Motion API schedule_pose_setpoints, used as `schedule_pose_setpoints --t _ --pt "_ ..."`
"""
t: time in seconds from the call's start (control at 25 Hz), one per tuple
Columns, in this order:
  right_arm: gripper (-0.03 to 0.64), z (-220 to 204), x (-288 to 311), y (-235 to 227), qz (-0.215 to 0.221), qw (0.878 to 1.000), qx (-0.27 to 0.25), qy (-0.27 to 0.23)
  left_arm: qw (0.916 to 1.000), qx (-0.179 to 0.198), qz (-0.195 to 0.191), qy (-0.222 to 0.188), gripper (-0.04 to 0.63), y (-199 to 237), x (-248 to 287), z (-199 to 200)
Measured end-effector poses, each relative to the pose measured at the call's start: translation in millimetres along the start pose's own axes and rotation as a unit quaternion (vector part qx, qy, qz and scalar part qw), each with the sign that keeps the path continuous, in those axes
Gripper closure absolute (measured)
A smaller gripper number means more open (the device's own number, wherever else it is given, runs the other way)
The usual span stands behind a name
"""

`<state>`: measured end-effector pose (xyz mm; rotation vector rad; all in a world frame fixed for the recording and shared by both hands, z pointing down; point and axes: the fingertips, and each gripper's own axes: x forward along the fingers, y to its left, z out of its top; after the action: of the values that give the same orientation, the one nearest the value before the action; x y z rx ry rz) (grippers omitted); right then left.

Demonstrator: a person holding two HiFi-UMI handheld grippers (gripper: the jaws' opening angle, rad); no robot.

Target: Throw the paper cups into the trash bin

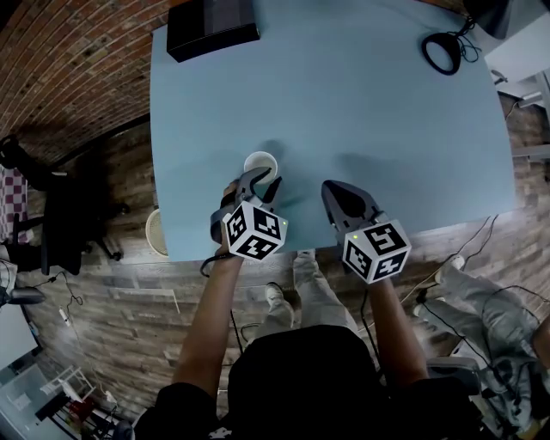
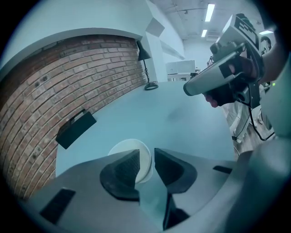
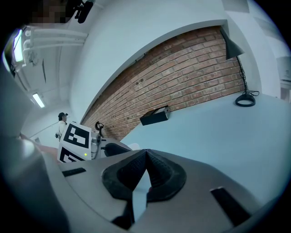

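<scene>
A white paper cup (image 1: pixel 260 161) stands open side up on the light-blue table (image 1: pixel 361 112), near its front edge. My left gripper (image 1: pixel 262 182) reaches down over the cup's near side. In the left gripper view the cup's near wall (image 2: pixel 144 159) sits between the two pads, and a narrow gap shows beside the right pad, so the jaws are open around it. My right gripper (image 1: pixel 331 187) hovers low over the table to the right of the cup. Its pads (image 3: pixel 157 170) meet at the tips with nothing between them. A round pale bin (image 1: pixel 155 233) stands on the floor by the table's front left corner.
A black box (image 1: pixel 212 26) lies at the table's far left, by the brick wall (image 1: pixel 69 60). A black ring with a cable (image 1: pixel 443 51) rests at the far right corner. A black chair (image 1: pixel 69 215) stands left of the table. Cables (image 1: pixel 468 249) trail on the floor to the right.
</scene>
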<state>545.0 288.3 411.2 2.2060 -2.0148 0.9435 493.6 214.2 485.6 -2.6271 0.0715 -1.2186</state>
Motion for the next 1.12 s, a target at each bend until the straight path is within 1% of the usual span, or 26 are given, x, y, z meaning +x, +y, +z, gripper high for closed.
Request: schedule_pose_setpoints --t 0.2,0.32,0.56,0.84,1.12 --pt "0.623 2 2 0 0.002 1.000 0.000 0.000 1.0000 0.008 -0.001 0.005 0.536 1 0 1" --pt "0.623 2 1 -1 0.003 1.000 0.000 0.000 0.9998 0.017 -0.002 0.008 0.541 -1 0 2" --pt "0.623 5 0 -3 0.004 1.000 -0.001 -0.001 0.9998 0.016 -0.006 0.008 0.554 -5 -2 4" --pt "0.623 13 4 2 0.018 1.000 -0.010 0.001 0.9999 -0.011 0.003 -0.001 0.557 1 -14 9" --pt "0.623 21 15 19 0.048 0.998 -0.027 0.008 0.9983 -0.045 0.034 -0.012 0.557 17 -43 7"
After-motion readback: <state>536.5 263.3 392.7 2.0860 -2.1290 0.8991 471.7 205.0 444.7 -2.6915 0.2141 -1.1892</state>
